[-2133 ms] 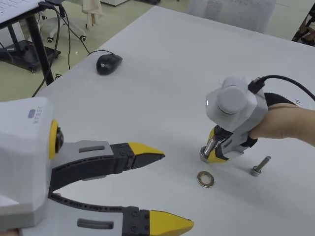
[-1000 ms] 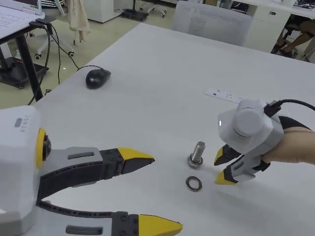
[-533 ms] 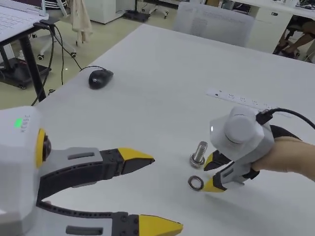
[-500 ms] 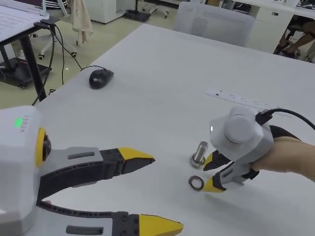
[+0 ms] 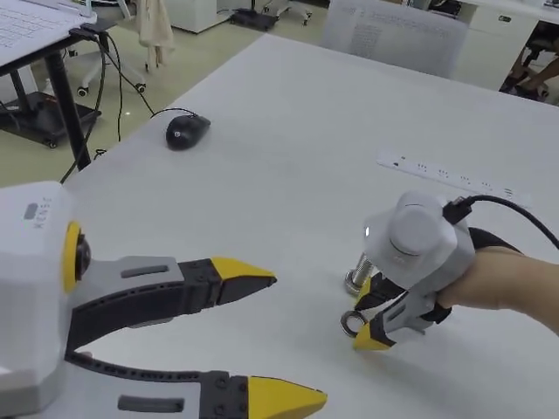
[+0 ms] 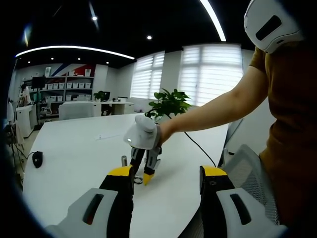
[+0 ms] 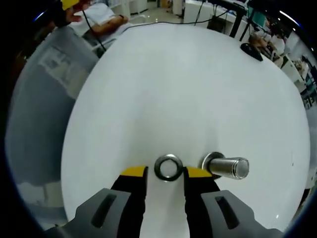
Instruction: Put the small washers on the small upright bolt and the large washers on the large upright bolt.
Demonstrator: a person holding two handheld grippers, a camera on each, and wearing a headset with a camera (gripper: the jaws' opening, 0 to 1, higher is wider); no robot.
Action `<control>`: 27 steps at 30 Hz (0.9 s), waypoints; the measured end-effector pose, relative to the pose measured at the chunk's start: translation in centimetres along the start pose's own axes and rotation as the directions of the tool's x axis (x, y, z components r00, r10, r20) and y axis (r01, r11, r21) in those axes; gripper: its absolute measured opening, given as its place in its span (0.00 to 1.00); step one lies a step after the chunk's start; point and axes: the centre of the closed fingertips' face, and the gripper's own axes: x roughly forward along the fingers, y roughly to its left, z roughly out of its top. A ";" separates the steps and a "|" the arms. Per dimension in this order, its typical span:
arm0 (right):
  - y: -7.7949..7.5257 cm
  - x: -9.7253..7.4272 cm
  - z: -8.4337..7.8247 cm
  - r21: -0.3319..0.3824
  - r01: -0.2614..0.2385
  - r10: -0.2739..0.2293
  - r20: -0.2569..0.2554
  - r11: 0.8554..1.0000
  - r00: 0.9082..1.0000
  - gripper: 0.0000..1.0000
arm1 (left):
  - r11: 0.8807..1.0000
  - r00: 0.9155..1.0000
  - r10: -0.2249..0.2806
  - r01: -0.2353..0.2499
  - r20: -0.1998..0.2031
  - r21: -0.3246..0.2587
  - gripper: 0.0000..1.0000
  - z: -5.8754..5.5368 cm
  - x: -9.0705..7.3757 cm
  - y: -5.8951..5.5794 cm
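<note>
A steel washer (image 7: 168, 167) sits pinched between the yellow tips of my right gripper (image 7: 167, 174), which is shut on it just above the white table (image 5: 288, 131). From the head view the washer (image 5: 351, 323) hangs tilted at the right gripper (image 5: 365, 330) tips. The large bolt (image 5: 356, 278) stands upright on its head just behind, partly hidden by the gripper; in the right gripper view the bolt (image 7: 225, 166) is right of the washer. My left gripper (image 5: 297, 340) is held open at the near left, with nothing in it. The left gripper (image 6: 167, 173) looks toward the right gripper (image 6: 141, 176).
A black mouse (image 5: 186, 129) lies on the table's far left. A white power strip (image 5: 445, 175) lies at the back right. A chair (image 5: 393, 30) stands at the far table edge. A desk with cables (image 5: 52, 35) is off to the left.
The right gripper let go of the upright bolt, moved down to the washer lying in front of it and shut on it. The washer is now tilted off the table. The left gripper stayed open.
</note>
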 end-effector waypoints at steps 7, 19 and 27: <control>-0.2 0.1 0.2 0.002 0.005 -0.005 0.002 1.000 1.000 0.24 | 1.000 1.000 -0.010 0.010 -0.007 0.000 0.52 -0.1 0.3 -0.2; -0.2 0.1 0.2 0.016 0.031 -0.031 -0.011 0.999 0.999 0.22 | 1.000 1.000 -0.011 0.011 -0.009 0.005 0.52 -0.1 0.3 -0.3; 1.1 -0.8 -0.7 -0.012 0.014 -0.015 -0.046 1.000 0.999 0.21 | 1.000 1.000 -0.010 0.010 -0.015 0.006 0.52 -0.2 0.2 -0.3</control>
